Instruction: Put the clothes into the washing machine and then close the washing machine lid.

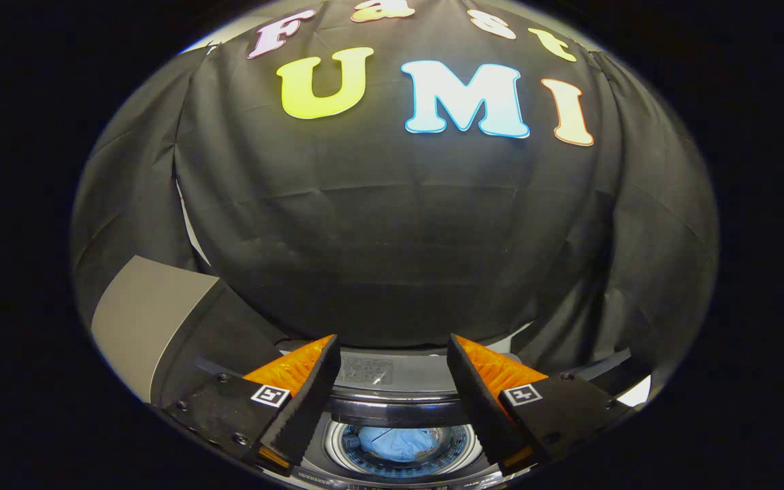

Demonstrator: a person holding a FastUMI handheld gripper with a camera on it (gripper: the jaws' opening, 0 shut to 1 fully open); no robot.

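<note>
My gripper [392, 350] is open, its fingers [310, 388] spread wide with nothing between them. Below and between them I look down into the washing machine [392, 398]. Its round steel drum [402, 449] holds a light blue piece of clothing [399, 441], lying crumpled at the bottom. The grey lid [143, 320] stands raised to the left of the left finger, tilted up and away from the opening. The gripper hangs above the machine's mouth, well clear of the cloth.
Black booth cloth hangs close behind the machine and wraps round both sides. The machine's rear panel [392, 371] with a small label runs just beyond the fingers. A pale strip [637, 391] shows low on the right past the right finger.
</note>
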